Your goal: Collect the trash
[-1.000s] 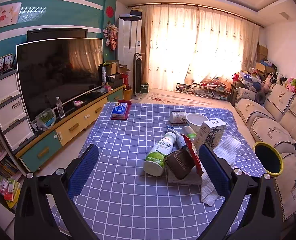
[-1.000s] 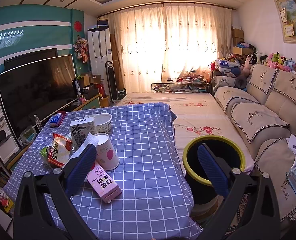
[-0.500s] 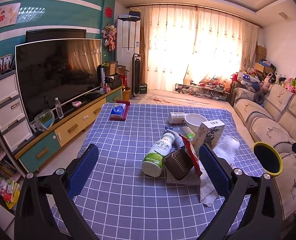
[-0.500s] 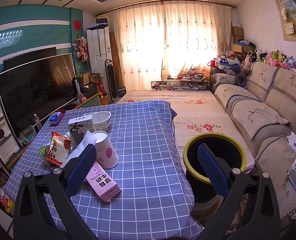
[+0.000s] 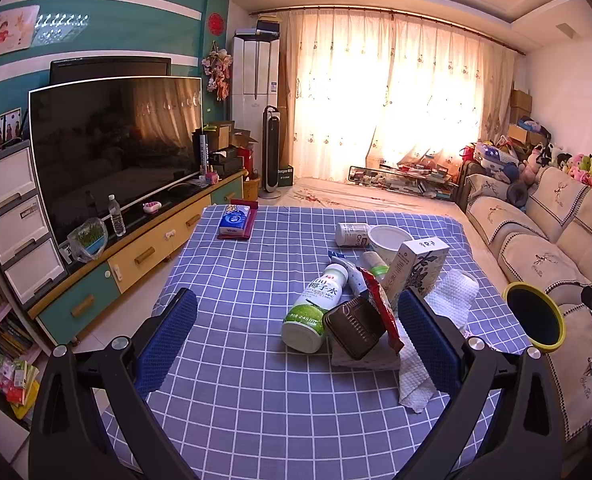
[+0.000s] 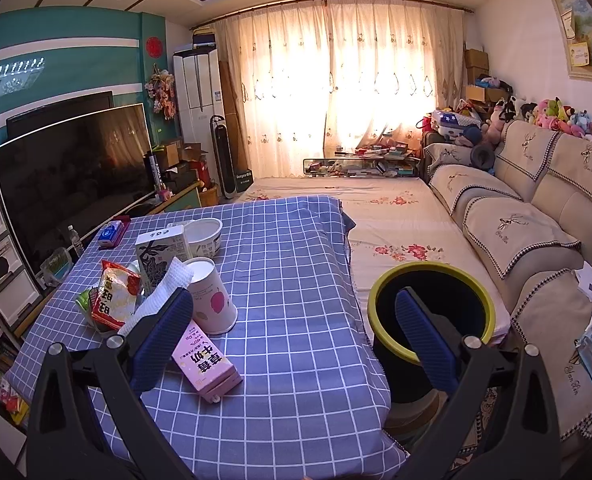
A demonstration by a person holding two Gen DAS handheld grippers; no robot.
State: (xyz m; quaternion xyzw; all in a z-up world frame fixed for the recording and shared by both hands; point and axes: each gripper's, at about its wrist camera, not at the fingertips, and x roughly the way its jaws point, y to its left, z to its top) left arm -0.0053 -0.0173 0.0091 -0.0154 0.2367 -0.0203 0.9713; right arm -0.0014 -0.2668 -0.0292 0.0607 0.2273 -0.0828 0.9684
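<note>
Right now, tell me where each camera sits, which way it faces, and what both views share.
Left wrist: on the left gripper, above the table's near edge, facing the curtained window; shows its open blue fingers and the trash pile around the white bottle.
Right wrist: on the right gripper, further right, facing the same window over the table's right corner; shows its open fingers and the yellow-rimmed bin.
Shared: checked tablecloth, dark-patterned carton, white bowl, bin, television, sofa.

Left gripper (image 5: 296, 336) jaws spread wide, white bottle (image 5: 315, 307) lying among trash on checked tablecloth (image 5: 256, 400)
</note>
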